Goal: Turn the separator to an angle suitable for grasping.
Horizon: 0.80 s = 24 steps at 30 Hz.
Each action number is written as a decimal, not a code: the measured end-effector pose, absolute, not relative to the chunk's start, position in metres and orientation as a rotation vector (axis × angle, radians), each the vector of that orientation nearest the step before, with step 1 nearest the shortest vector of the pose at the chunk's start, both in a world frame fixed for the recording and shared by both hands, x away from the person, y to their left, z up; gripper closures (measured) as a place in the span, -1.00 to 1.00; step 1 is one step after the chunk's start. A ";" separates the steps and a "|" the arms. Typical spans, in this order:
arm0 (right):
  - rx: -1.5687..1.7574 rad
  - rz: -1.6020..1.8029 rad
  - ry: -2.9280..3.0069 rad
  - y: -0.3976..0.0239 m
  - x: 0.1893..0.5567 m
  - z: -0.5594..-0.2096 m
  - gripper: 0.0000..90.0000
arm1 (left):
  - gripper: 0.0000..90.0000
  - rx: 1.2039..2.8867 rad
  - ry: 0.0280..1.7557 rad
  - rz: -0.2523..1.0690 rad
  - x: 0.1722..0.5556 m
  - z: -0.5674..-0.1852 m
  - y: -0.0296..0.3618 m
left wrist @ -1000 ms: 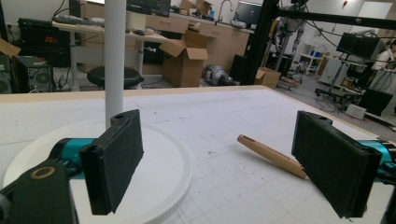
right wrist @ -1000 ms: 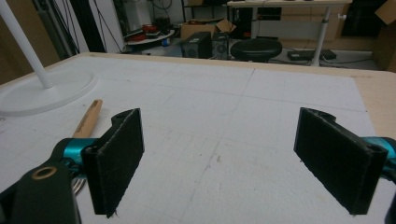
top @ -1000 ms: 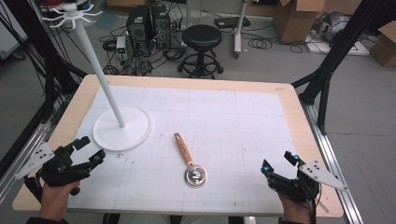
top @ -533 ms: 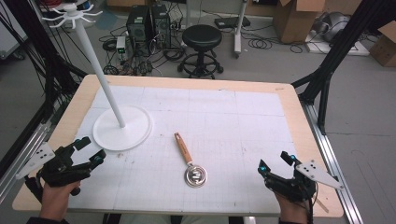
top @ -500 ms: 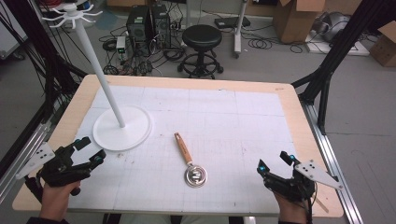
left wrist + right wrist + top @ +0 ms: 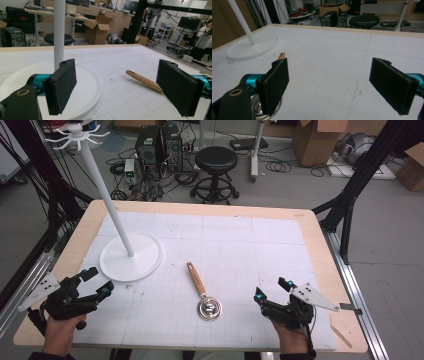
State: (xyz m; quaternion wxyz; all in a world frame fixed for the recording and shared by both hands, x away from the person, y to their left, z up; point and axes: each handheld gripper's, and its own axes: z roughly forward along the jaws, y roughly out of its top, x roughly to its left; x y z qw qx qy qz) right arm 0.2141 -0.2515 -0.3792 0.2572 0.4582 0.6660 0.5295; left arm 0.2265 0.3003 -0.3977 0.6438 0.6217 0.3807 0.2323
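Note:
A utensil with a wooden handle (image 6: 195, 278) and a round metal head (image 6: 209, 309) lies on the white mat near the table's front middle. My left gripper (image 6: 99, 281) is held open at the front left, beside the white stand's round base (image 6: 131, 256). In the left gripper view the open left gripper (image 6: 120, 87) frames the base (image 6: 85, 82) and the wooden handle (image 6: 143, 80). My right gripper (image 6: 272, 289) is open, a short way right of the metal head. The right gripper view has the metal head (image 6: 257, 105) behind the near jaw of the right gripper (image 6: 332, 85).
The stand's white pole (image 6: 107, 195) leans up from the base to a ring of hooks (image 6: 77, 132). A white grid mat (image 6: 250, 245) covers the wooden table (image 6: 320, 250). A black stool (image 6: 216, 165), computers and boxes sit on the floor beyond.
My right gripper has slid left, closer to the utensil's metal head. The left gripper and the utensil have stayed put.

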 end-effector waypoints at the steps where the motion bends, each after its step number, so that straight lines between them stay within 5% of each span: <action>1: 1.243 1.436 1.807 -0.252 0.214 -0.379 -0.58 | -0.62 1.416 0.866 0.528 0.227 -0.398 0.300; 5: 1.173 1.464 1.955 -0.225 0.227 -0.387 -0.04 | -0.62 1.421 0.867 0.527 0.227 -0.398 0.300; 6: 1.117 1.481 2.042 -0.209 0.234 -0.391 0.34 | -0.62 1.422 0.866 0.528 0.227 -0.398 0.300; 8: 1.076 1.488 2.121 -0.190 0.241 -0.396 0.69 | -0.62 1.425 0.865 0.528 0.227 -0.398 0.299; 9: 1.076 1.488 2.121 -0.190 0.241 -0.396 0.69 | -0.62 1.425 0.865 0.528 0.227 -0.398 0.299; 10: 1.048 1.460 2.211 -0.169 0.249 -0.403 0.96 | -0.62 1.428 0.864 0.527 0.228 -0.398 0.299; 19: 1.008 1.238 2.490 -0.089 0.274 -0.442 0.98 | -0.62 1.429 0.870 0.522 0.228 -0.399 0.301; 24: 1.004 1.138 2.527 -0.081 0.279 -0.445 0.98 | -0.62 1.428 0.869 0.516 0.229 -0.399 0.301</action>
